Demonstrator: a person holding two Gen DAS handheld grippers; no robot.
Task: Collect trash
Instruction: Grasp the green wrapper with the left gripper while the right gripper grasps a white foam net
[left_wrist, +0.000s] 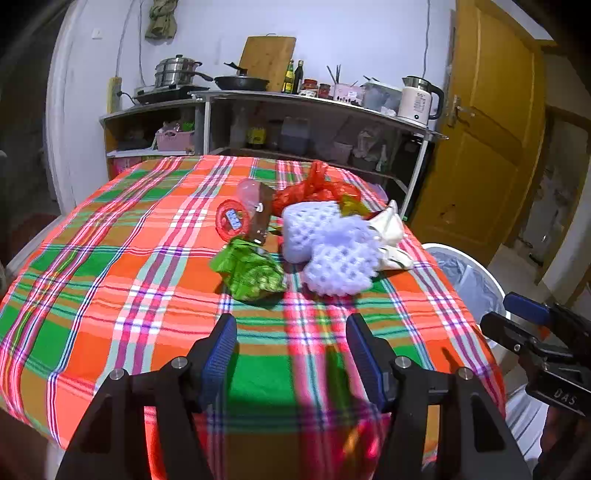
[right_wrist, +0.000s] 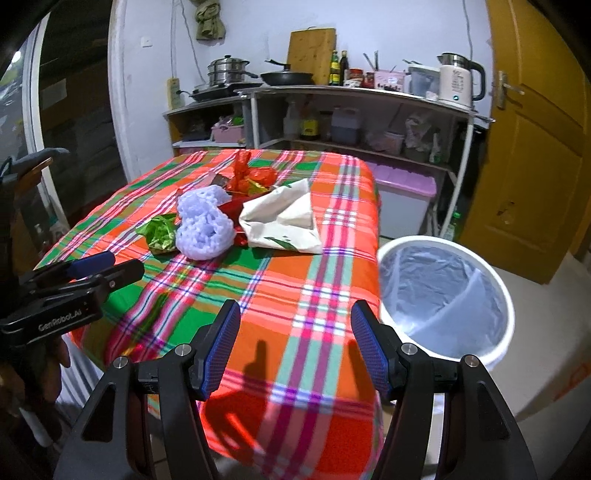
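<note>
While both my grippers hung low over the near edge of the table (left_wrist: 110, 280), neither had hold of anything: the left gripper (left_wrist: 291, 354) stood with its blue pads wide apart over bare plaid cloth, and the right gripper (right_wrist: 295, 347) was spread just as wide, its right finger near the table's corner and the bin (right_wrist: 509, 306) beyond it. Ahead of the left gripper, almost straight along its fingers, lay the green wrapper (left_wrist: 251, 271), the nearest piece of trash, with the foam net (left_wrist: 332, 251) just to its right and touching it. From my right gripper that same heap lay forward and off to the left, while the white paper bag (right_wrist: 284, 221) sat closest to its line, long axis running roughly across my view. Farther back were the red bag (left_wrist: 314, 188) and a red-rimmed round thing (left_wrist: 231, 219) I could not identify. I judged the left hand nearer the wrapper and net, the right better placed for the paper bag, since the lined bin stood on the floor just beside the table on my right.
</note>
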